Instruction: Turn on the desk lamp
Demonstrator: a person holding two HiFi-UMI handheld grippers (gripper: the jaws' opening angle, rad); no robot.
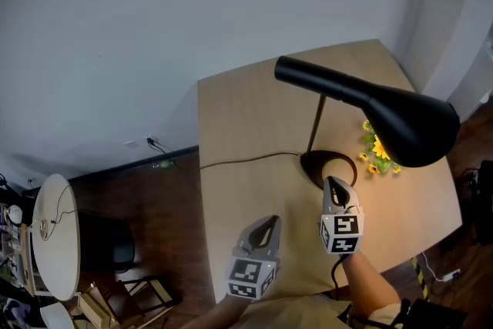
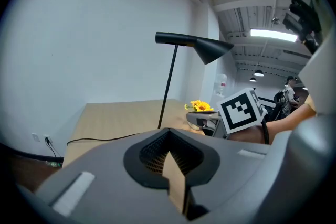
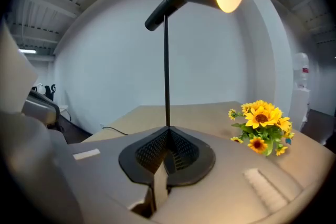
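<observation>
Desk lamp (image 1: 370, 100) stands on the wooden surface (image 1: 239, 119), toward its R side. It has a round dark base (image 1: 317, 164), a thin upright stem (image 1: 316, 123) & a long black shade (image 1: 408, 123) tilted out over the R edge. Lamp is lit: inside of the shade glows warm in the right gripper view, w/ a yellow wash on the surface beneath it. Small bunch of sunflowers (image 1: 377, 152) sits just beside the base, under the shade. Black cord (image 1: 246, 160) runs from the base across to the L edge, toward a wall socket (image 1: 148, 141).

Right tongs (image 1: 333, 182): pressed together, nothing btw them, tip over the near rim of the base; can't tell if it touches. In its own view the stem rises straight behind the closed tip.

Left tongs (image 1: 271, 221): also pressed together, empty, held above bare surface near the front edge, L of the right tongs & apart from the lamp.

Round white table (image 1: 54, 235) stands on the floor, well off to the L.
</observation>
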